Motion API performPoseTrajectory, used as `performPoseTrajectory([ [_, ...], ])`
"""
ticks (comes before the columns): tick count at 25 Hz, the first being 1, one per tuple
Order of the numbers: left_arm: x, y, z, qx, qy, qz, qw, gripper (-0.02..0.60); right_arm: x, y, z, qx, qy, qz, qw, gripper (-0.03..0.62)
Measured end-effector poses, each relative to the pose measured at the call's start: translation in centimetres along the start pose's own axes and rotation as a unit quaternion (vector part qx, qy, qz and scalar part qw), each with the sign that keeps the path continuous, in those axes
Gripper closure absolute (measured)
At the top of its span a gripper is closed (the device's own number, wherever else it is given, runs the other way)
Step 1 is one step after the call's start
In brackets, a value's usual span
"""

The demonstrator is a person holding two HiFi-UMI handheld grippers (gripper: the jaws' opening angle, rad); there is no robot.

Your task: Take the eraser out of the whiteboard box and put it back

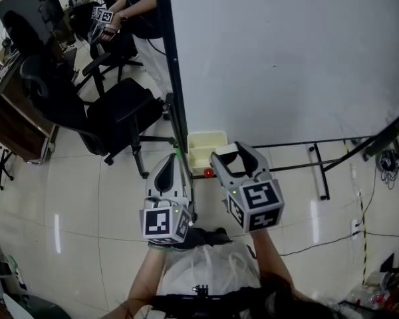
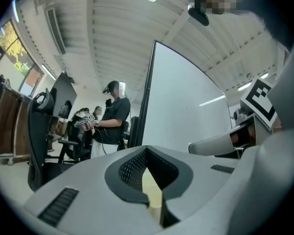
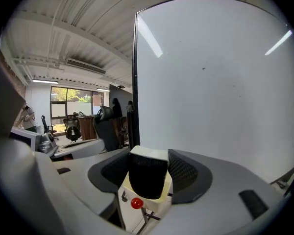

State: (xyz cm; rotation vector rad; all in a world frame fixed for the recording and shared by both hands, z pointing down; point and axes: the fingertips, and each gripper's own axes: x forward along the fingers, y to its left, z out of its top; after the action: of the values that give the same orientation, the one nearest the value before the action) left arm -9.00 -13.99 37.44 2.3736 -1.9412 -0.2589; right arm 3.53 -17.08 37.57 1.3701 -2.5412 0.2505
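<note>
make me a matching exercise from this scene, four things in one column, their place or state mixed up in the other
1 eraser
2 whiteboard box
3 left gripper
4 office chair

a black, on the floor
b jaws shut, empty
c cream, at the whiteboard's lower corner
d between the right gripper's jaws

Pairs: 1-d, 2-c, 3-b, 4-a

**Legible text, brands, numbers:** none that you can read in any view.

**Coded signs only:**
1. Black-and-white square markers on the left cube (image 1: pixel 165 224) of your left gripper (image 1: pixel 166 167), near the lower left corner of the whiteboard (image 1: pixel 286 58). They are patterns, not letters.
2. Like markers on the right cube (image 1: pixel 256 205) of your right gripper (image 1: pixel 234 158), just right of that same whiteboard corner.
3. Like markers on a marked device (image 1: pixel 102 16) in the hands of a person (image 1: pixel 134 5), well left of the whiteboard.
</note>
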Motion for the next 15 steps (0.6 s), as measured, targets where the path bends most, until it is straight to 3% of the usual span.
performPoseTrajectory([
  [10,-0.2,1.1,-1.8,0.023,0.022,0.013,0.9994,0.578,1.8,0.5,-0.2,0.006,0.003,0.006,1.0,0.347],
  [15,-0.1,1.0,-0.9,0.022,0.031,0.004,0.9993,0.578,4.5,0.7,-3.2,-0.01,0.032,-0.003,0.999,0.345],
])
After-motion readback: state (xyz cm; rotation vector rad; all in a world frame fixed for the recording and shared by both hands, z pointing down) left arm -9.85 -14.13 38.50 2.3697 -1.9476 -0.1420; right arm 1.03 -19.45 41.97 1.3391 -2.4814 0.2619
